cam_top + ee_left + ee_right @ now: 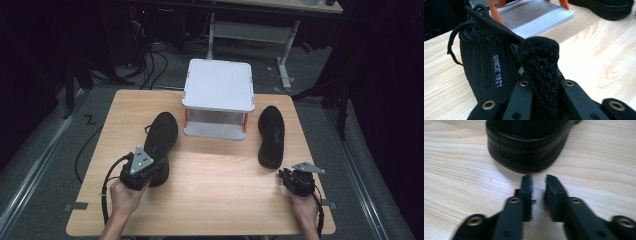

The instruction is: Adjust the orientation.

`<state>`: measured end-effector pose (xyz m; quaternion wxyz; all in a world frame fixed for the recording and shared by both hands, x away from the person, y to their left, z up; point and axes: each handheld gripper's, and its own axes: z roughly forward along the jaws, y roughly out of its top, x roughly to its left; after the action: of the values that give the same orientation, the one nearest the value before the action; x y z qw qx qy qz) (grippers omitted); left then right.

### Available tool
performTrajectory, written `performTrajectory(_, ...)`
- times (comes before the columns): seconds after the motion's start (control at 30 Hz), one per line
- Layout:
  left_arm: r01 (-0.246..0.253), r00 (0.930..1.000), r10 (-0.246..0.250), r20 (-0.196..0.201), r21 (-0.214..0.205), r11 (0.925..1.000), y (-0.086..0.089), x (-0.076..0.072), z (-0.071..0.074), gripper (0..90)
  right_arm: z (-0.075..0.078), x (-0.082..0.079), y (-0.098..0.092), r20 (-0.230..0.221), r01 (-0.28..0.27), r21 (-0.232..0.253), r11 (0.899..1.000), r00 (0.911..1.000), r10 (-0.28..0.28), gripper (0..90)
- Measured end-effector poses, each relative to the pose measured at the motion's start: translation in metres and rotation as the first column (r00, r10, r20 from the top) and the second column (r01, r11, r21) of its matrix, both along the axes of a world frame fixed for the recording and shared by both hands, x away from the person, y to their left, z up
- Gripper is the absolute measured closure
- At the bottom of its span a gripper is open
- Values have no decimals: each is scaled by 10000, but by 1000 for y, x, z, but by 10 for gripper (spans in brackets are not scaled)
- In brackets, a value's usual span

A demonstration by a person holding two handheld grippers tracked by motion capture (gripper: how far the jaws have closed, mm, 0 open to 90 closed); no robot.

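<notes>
Two black knit shoes lie on a wooden table (220, 195). The left shoe (164, 131) points away from me, and my left gripper (156, 169) is shut on its heel. In the left gripper view the jaws pinch the folded heel fabric (539, 57) of the left shoe (484, 65), beside its "SINCE 1921" print. The right shoe (271, 135) lies at the right, sole side up. My right gripper (285, 176) rests just short of its near end. In the right gripper view the right gripper (539, 181) shows a narrow gap with nothing in it, a little before the right shoe (526, 147).
A white two-level stand (218, 85) with orange posts sits at the table's far middle between the shoes; its lower shelf (534, 17) lies beyond the left shoe. Bare wood stretches between the two grippers. Cables and a desk frame lie on the floor behind.
</notes>
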<state>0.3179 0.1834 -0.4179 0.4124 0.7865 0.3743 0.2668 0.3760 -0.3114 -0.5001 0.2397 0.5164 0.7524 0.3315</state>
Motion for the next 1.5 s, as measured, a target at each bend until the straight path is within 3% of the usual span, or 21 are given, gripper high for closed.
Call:
performTrajectory(0.37,640,9979,-641,100,81,9979,-15,-13,0,856,6,-9,-6,442,-328,787,9964,9986,294,884)
performTrajectory(0.53,992,9949,-996,135,287,9947,-27,-14,2,856,21,-8,-7,838,-788,1476,9859,9942,669,892)
performTrajectory(0.6,1044,9944,-1048,132,252,9942,-29,-13,2,856,24,-7,-6,905,-858,1481,9852,9932,729,893)
performTrajectory(0.67,1210,9925,-1213,123,254,9923,-34,-11,2,855,34,-4,-4,1173,-1156,1732,9781,9884,961,893)
performTrajectory(1.17,1680,9857,-1675,-162,381,9851,-61,18,-4,854,80,25,26,1819,-2394,1802,9541,9613,2069,895)
performTrajectory(1.3,1742,9846,-1735,-202,441,9837,-69,27,-6,853,89,35,37,1932,-2701,1621,9491,9519,2379,898)
performTrajectory(1.5,1750,9844,-1737,-276,591,9828,-78,37,-8,852,99,47,44,2036,-2891,1717,9418,9458,2532,898)
